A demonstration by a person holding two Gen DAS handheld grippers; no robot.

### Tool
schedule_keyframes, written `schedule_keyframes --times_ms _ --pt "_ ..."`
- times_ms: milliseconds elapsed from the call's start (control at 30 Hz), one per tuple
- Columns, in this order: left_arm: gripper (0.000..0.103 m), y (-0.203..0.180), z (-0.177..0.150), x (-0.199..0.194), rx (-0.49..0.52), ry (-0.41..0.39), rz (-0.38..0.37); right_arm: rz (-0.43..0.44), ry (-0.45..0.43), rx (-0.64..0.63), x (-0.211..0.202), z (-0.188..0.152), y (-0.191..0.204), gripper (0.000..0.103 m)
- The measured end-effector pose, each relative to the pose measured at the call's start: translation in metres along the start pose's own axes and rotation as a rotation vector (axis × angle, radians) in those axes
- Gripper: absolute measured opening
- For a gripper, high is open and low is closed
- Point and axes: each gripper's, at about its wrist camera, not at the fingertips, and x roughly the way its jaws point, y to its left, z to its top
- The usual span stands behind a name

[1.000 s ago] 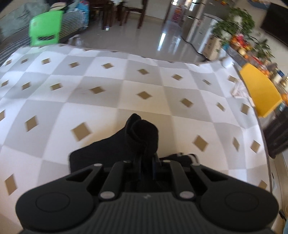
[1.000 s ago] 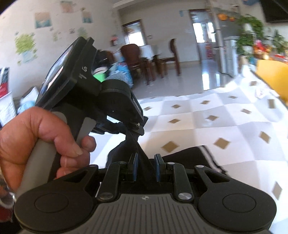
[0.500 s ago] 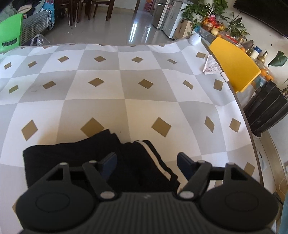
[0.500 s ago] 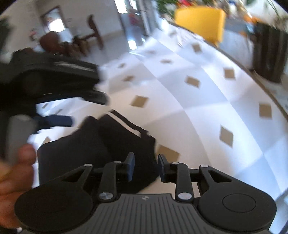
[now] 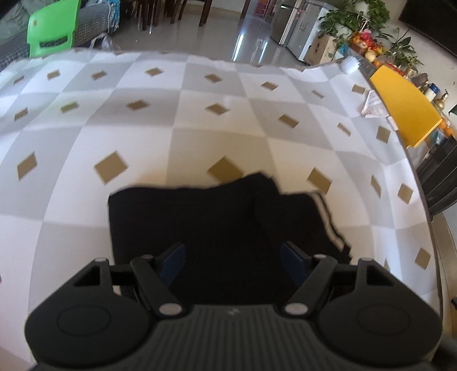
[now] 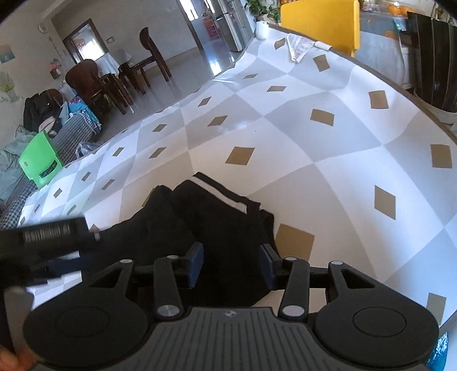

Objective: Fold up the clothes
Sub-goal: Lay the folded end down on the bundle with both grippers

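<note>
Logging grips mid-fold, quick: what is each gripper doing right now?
Left gripper: open, holding nothing, above the black garment.
Right gripper: jaws opening, pads clear of the garment.

**Count of things in view**

One black garment (image 5: pixel 217 228) lies on one checked tablecloth (image 5: pixel 200 114). Two grippers: the left gripper (image 5: pixel 232 264) and the right gripper (image 6: pixel 231 265). One green chair (image 5: pixel 52 27) at upper left, one yellow chair (image 5: pixel 405 108) at right, one folded paper (image 6: pixel 298 47).

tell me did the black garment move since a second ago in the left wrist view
Yes. The black garment hung bunched up in the shut left hand-held gripper; now it lies folded flat on the checkered tablecloth, between open fingers.
</note>
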Motion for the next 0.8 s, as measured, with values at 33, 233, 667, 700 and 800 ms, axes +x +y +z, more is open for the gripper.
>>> schedule_keyframes --times_ms 33,233,667,700,800 --pt "0.072 0.003 -0.005 0.002 0.003 0.003 0.002 -0.007 0.004 -0.008 0.003 -0.001 0.002 0.046" --pt "0.072 0.009 -0.028 0.021 0.043 0.039 0.006 -0.06 0.053 -0.004 0.029 -0.007 0.003 0.047" --pt "0.075 0.028 -0.05 0.027 0.116 0.05 0.035 -0.011 0.101 -0.055 0.049 -0.027 0.024 0.054" --pt "0.076 0.031 -0.051 0.026 0.124 0.049 0.039 -0.006 0.104 -0.069 0.05 -0.029 0.027 0.054" --pt "0.077 0.044 -0.055 0.021 0.136 0.041 0.055 0.037 0.115 -0.093 0.051 -0.034 0.036 0.054"
